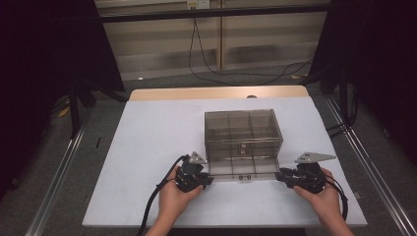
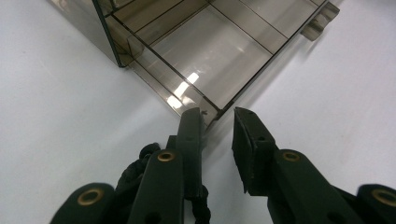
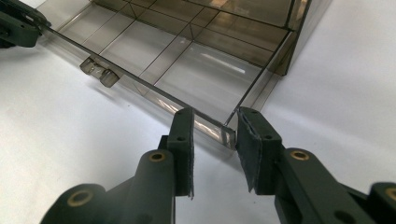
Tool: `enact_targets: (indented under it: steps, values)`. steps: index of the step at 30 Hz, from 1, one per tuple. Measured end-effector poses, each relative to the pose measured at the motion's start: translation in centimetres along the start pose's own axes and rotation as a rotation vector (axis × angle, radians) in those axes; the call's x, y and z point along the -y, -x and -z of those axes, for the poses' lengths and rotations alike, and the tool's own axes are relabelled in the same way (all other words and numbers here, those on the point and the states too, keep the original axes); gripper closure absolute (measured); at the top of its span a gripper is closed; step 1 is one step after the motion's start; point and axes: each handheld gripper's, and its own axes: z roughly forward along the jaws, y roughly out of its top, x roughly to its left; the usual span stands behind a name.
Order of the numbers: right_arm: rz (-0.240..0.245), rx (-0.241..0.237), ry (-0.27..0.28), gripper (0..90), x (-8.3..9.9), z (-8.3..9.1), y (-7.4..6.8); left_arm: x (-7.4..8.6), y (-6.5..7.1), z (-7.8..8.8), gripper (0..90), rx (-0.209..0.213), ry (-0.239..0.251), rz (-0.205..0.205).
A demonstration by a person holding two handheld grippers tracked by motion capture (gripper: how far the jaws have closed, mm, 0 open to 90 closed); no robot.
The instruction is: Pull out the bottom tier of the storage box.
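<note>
While the smoky clear-plastic drawer (image 1: 242, 166) sticks out toward the near side, the left gripper (image 1: 210, 180) straddles its left corner with jaws slightly parted. The right gripper (image 1: 278, 176) likewise brackets the right corner; whether the pads press is unclear.

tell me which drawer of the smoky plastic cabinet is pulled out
The bottom drawer: it sticks out toward the person with both grippers at its front corners, while the upper drawers sit flush.
</note>
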Motion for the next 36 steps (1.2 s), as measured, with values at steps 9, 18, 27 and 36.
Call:
enact_targets:
  steps: [9,18,27,36]
  values:
    - [0.0,-0.004,0.001,67.6,0.03,0.13,-0.08,0.09,0.11,0.09,73.2,-0.002,0.002,0.001]
    - [0.002,-0.005,0.009,68.3,-0.04,0.26,-0.2,0.17,0.07,0.13,73.3,0.004,0.003,0.002]
    - [0.007,0.0,-0.013,68.1,0.12,0.12,-0.13,0.19,0.08,0.17,73.3,0.008,0.001,-0.003]
    - [0.018,-0.003,-0.025,67.8,0.18,0.14,-0.19,0.24,0.24,0.27,73.5,0.007,0.006,0.009]
